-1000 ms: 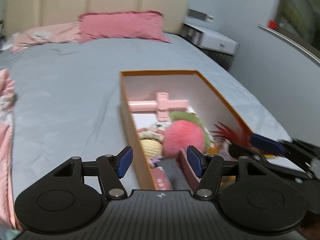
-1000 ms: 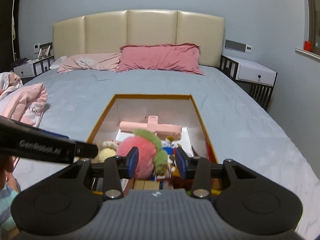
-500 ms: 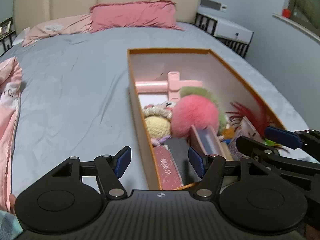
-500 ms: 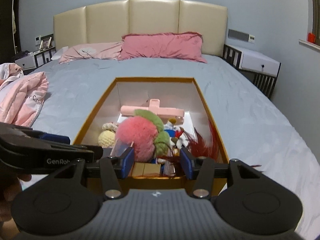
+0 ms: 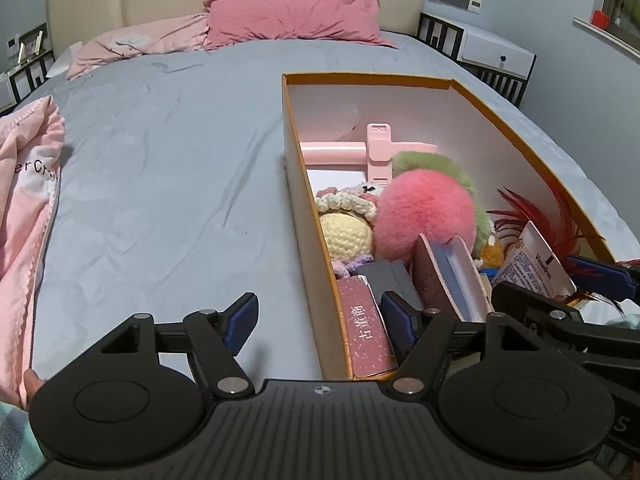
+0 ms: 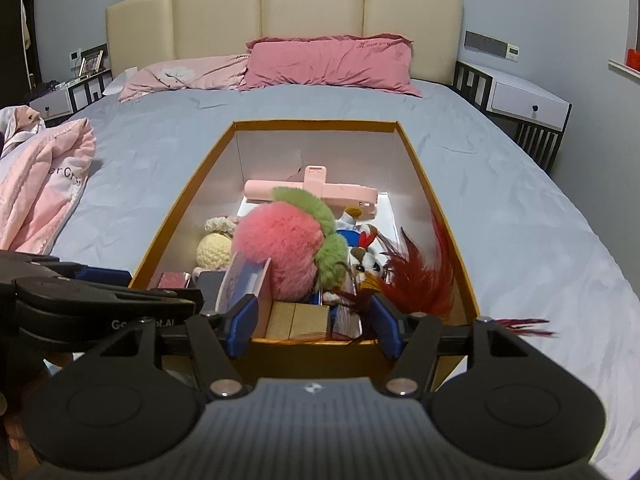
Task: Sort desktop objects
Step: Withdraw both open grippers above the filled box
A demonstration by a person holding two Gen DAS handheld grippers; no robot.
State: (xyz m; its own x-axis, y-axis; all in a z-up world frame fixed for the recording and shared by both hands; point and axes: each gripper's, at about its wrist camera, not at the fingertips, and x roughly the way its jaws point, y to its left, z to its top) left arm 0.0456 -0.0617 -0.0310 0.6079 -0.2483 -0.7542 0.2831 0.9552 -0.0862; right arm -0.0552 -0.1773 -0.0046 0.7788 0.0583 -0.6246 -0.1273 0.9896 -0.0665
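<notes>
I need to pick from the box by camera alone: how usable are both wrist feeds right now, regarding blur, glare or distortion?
Left wrist view: sharp, dim even room light, no glare; fisheye bends the orange box rim, and the Vaseline tube label is readable. Right wrist view: also sharp; the pink plush ball is clear, and corners darken from lens vignetting.

light: dim, cool, even indoor | shadows: soft, deepest inside orange-rimmed cardboard box (image 6: pixel 436 204) | glare: faint sheen on cream padded headboard (image 6: pixel 312 4) | focus: sharp, no motion blur | distortion: strong fisheye bend at edges, dark vignette in corners
</notes>
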